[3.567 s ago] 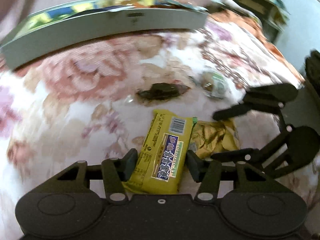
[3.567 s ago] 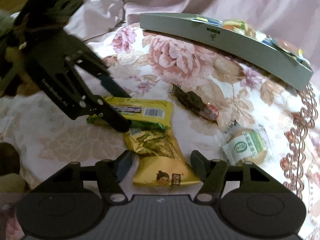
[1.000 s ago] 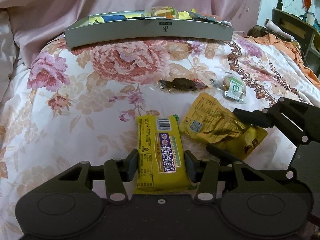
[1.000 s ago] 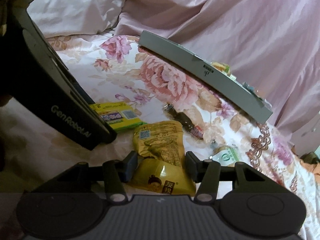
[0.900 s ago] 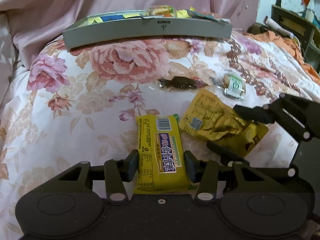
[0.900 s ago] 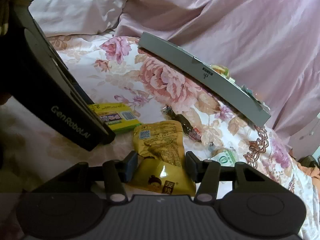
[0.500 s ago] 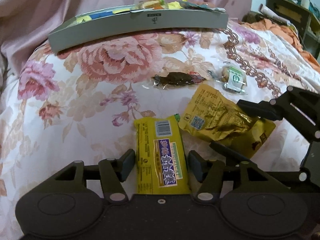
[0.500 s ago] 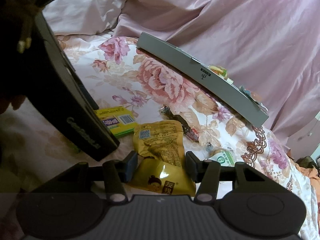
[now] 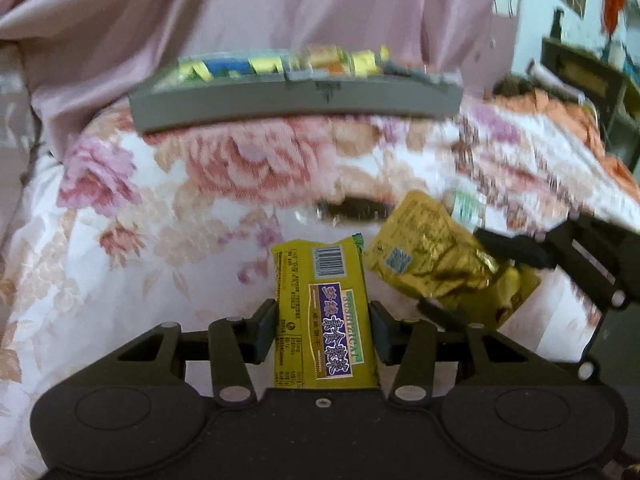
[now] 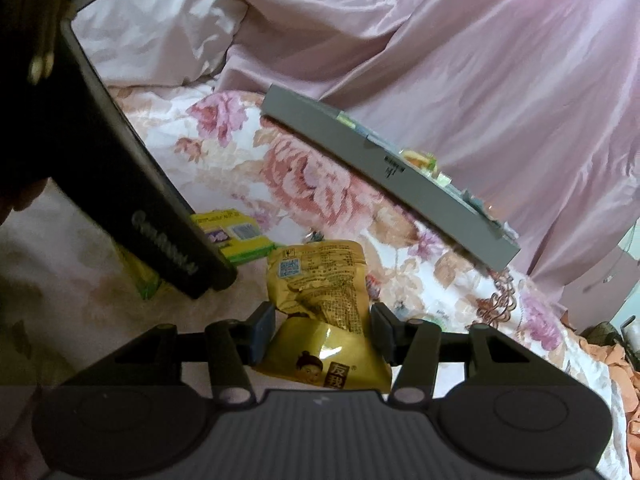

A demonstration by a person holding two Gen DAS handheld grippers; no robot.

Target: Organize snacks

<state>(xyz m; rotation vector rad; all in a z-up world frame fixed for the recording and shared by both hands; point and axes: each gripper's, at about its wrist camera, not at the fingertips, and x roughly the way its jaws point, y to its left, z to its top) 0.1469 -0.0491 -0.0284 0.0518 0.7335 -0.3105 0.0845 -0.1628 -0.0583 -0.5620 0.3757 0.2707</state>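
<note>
My left gripper (image 9: 322, 330) is shut on a yellow snack bar (image 9: 324, 312) with a purple label and holds it above the floral bedspread. My right gripper (image 10: 322, 330) is shut on a crumpled gold snack pouch (image 10: 320, 292), which also shows in the left wrist view (image 9: 432, 268). The grey tray (image 9: 296, 106) with several snacks in it lies at the far edge of the bed; it also shows in the right wrist view (image 10: 384, 180). The snack bar shows in the right wrist view (image 10: 236, 240), partly hidden by the left gripper's body.
A dark wrapped snack (image 9: 352, 210) and a round green-and-white wrapped snack (image 9: 466, 206) lie on the bedspread (image 9: 160, 240) beyond the grippers. Pink cloth (image 10: 480, 60) rises behind the tray. Orange cloth and dark furniture (image 9: 588, 80) stand at the right.
Both grippers have lifted their snacks off the bedspread and moved toward the tray. The left jaws have closed tighter on the yellow bar. The left view is blurred by motion.
</note>
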